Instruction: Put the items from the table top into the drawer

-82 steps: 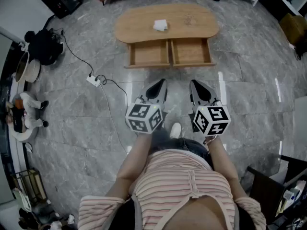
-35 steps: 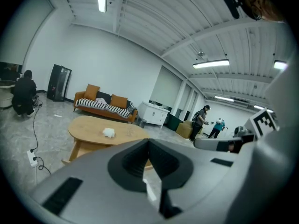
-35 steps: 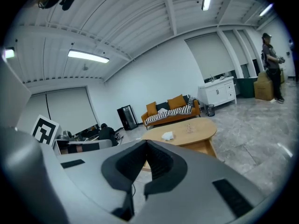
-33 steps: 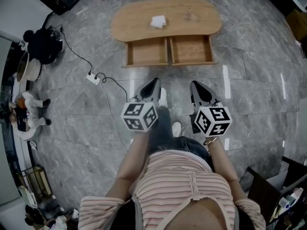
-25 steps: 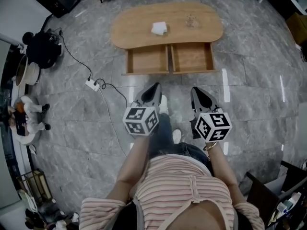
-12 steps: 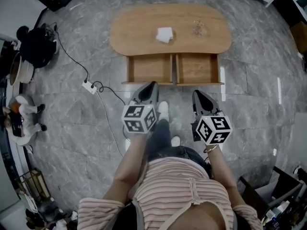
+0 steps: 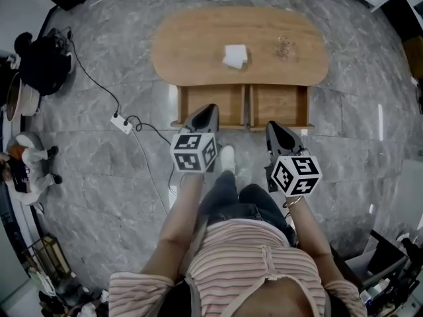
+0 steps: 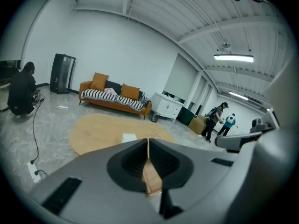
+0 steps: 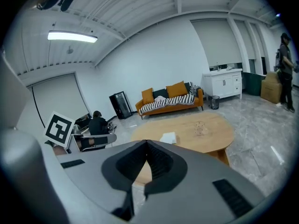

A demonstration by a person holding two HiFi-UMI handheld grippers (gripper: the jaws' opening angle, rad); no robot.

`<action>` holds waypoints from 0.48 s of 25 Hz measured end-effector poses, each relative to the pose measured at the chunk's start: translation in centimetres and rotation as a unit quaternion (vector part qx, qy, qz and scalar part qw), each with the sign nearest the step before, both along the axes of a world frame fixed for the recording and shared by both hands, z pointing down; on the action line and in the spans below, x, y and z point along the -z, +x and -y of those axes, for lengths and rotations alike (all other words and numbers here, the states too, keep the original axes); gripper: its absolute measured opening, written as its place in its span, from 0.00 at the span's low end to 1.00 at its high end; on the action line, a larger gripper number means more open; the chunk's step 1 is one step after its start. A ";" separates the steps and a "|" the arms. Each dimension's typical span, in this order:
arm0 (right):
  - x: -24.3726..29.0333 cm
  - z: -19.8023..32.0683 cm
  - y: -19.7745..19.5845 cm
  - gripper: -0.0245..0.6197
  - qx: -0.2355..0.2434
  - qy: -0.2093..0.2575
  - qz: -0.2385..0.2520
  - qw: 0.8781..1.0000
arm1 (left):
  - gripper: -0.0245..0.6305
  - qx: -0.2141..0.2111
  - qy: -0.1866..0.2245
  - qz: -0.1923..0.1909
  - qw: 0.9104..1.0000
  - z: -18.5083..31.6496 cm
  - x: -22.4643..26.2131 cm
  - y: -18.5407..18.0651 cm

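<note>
- Before the near long edge of the table, we held both grippers above the floor, just short of the two drawers that stood pulled open toward us.
- Our left gripper was clenched, its jaws pressed together with nothing between them, and it pointed toward the left drawer.
- Our right gripper was clenched and empty too, and it pointed toward the right drawer.
- A white folded piece lay near the middle of the table top, a little toward the near edge, behind the divide between the drawers.
- A small clear item sat toward the right end of the table top, behind the right drawer and well apart from the white piece.
- We judged the white piece to be nearly square and lying flat, its edges skewed slightly against the table's long edges, so it showed no clear long axis.
- We could not tell which way the small clear item pointed; it was too small.
- The step in hand seemed to be the approach, since nothing was yet in either drawer.
- To do it well, we thought each gripper should release its jaws before passing over the open drawers, then come down low and flat.
- The thin white piece would want pinching at one raised edge, not pressing from above.
</note>
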State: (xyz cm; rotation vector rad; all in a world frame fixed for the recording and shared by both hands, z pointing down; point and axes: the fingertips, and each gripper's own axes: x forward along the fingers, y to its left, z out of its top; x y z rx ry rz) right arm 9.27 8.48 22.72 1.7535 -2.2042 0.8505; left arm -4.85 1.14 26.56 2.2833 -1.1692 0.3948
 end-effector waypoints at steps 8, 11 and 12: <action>-1.5 3.6 -0.2 0.05 -0.001 -0.025 -0.007 1.000 | 0.06 -0.007 -0.028 -0.004 1.000 5.8 -2.9 -0.1; -2.1 4.7 0.3 0.05 -0.003 -0.032 -0.008 0.999 | 0.06 -0.011 -0.037 -0.002 0.999 7.9 -4.0 0.5; -2.5 5.1 0.5 0.05 -0.003 -0.035 -0.008 0.999 | 0.06 -0.013 -0.040 -0.002 0.999 8.6 -4.5 0.8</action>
